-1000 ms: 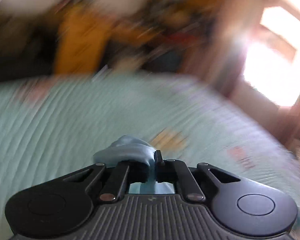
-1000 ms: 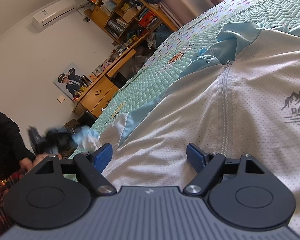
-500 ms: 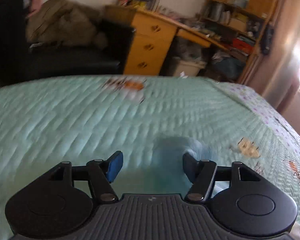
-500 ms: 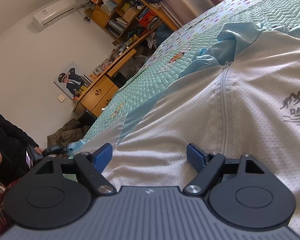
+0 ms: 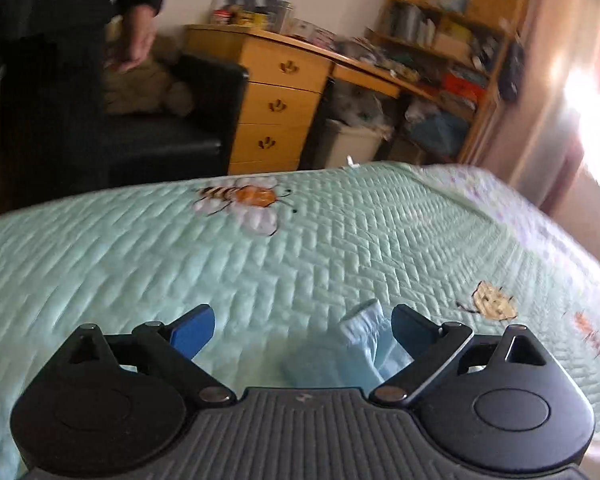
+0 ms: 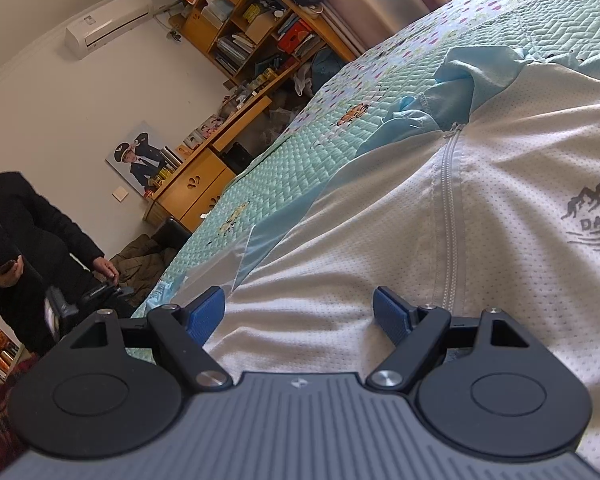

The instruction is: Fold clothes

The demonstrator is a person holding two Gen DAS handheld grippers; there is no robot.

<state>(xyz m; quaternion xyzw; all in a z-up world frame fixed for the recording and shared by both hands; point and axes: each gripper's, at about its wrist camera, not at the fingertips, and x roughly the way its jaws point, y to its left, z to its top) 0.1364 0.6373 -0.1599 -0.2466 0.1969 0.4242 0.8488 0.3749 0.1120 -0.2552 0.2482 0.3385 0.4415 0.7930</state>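
left claw [image 5: 302,326]: was clamped on light-blue sleeve cuff [image 5: 360,322], now released, cuff lying on bed quilt [image 5: 260,272] | right claw [image 6: 298,314]: spread over white zip jacket [image 6: 480,240] | sleeve probably just laid out; fold stage unclear

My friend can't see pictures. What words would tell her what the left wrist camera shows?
An open left gripper hovers over a mint-green quilted bedspread, with a light blue sleeve cuff lying loose beside its right finger. A bee and flower picture is stitched on the quilt, and behind the bed stand wooden drawers and a black armchair.
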